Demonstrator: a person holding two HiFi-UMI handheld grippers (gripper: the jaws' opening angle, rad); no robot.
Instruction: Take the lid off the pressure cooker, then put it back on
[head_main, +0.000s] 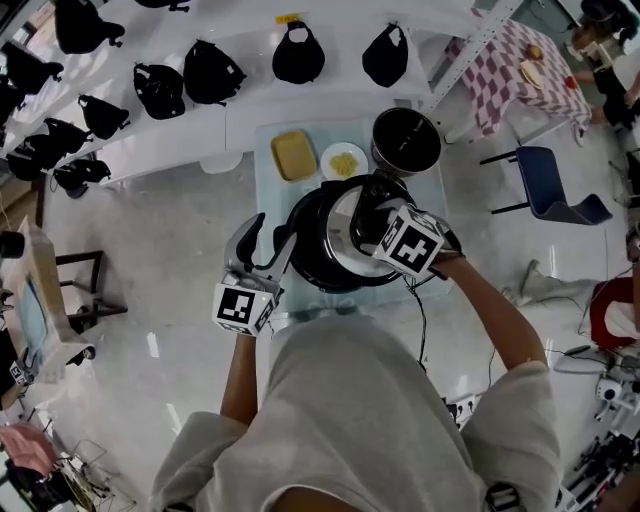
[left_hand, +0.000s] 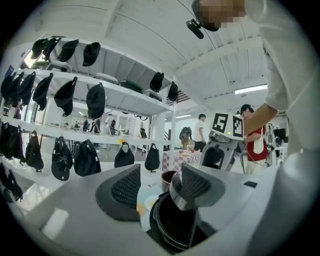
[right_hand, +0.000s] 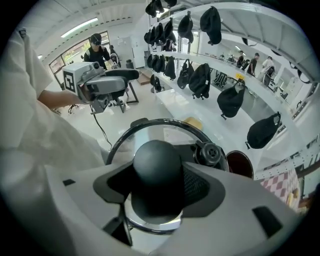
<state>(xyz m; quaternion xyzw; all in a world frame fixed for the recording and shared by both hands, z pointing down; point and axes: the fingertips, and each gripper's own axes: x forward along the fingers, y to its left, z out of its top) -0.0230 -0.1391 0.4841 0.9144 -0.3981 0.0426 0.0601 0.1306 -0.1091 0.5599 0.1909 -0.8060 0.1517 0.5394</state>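
One downturned right gripper (right_hand: 157, 189) astride knob (right_hand: 152, 159)

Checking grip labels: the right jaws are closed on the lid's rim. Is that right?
No, the spot is wrong: the right gripper is closed on the lid's knob, as the right gripper view shows.
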